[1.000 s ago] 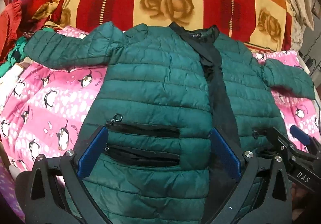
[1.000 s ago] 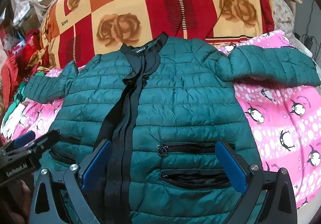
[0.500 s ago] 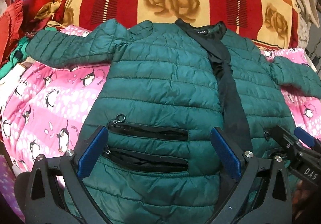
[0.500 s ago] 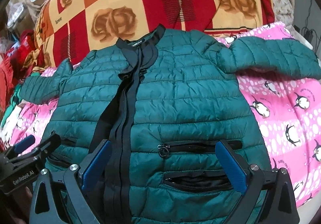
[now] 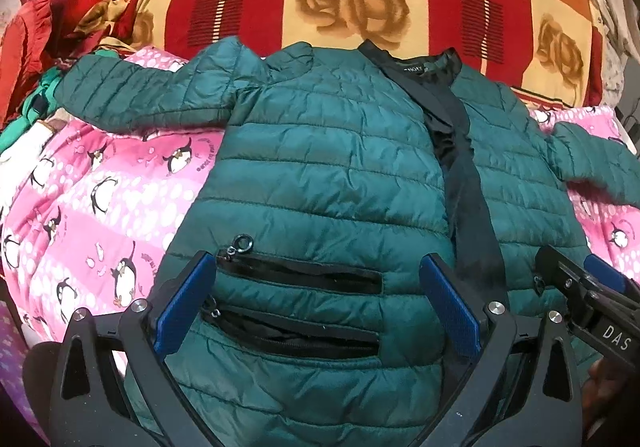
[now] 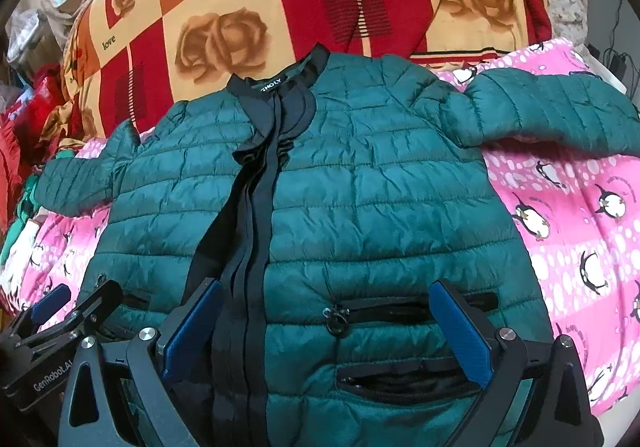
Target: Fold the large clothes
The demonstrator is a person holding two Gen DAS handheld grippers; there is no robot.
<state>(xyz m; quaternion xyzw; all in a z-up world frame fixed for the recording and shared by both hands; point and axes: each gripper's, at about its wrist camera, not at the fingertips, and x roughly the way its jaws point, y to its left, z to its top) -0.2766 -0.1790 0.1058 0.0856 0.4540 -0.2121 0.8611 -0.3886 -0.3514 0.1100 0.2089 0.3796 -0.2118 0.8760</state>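
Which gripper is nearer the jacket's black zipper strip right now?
Right. The right gripper has its left finger lying over the black zipper strip. The left gripper spans the pocket panel, with the strip just outside its right finger.

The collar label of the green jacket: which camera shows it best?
The right wrist view: the collar label faces the camera, whole, with white letters partly legible. In the left wrist view the label is smaller, and the black placket covers its start.

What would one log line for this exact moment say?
stage: pre-fold | jacket: flat, front up, sleeves spread | left claw: open above hem | right claw: open above hem | surface: pink penguin blanket
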